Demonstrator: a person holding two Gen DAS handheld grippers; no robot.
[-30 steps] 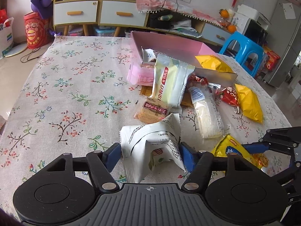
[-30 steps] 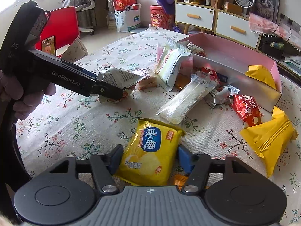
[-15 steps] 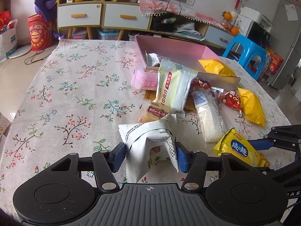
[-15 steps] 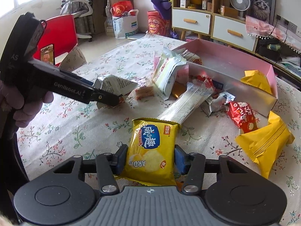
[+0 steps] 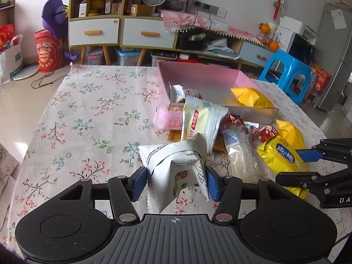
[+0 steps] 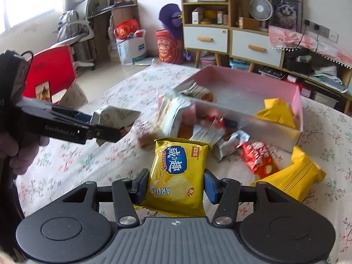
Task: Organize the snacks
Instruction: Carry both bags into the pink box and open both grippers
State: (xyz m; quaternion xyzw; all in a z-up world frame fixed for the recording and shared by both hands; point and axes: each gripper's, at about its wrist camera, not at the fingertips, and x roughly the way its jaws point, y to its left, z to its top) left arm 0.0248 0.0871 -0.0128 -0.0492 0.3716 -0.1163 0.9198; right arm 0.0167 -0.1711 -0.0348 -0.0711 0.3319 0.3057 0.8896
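On the left, the left gripper (image 5: pixel 176 183) has its fingers (image 5: pixel 139 183) clenched on a crumpled white snack packet (image 5: pixel 176 165) — the packet is squeezed between the blue pads, above the floral bench (image 5: pixel 88 118). In the middle, a heap of loose snacks (image 5: pixel 204 121) lies on the bench against the near wall of the pink box (image 5: pixel 198 77), which holds a yellow pouch (image 5: pixel 250 96). To the right, the right gripper (image 6: pixel 175 186) has its fingers (image 6: pixel 142 186) grasping a yellow chip bag (image 6: pixel 178 171) by its sides — more snacks lie beyond it.
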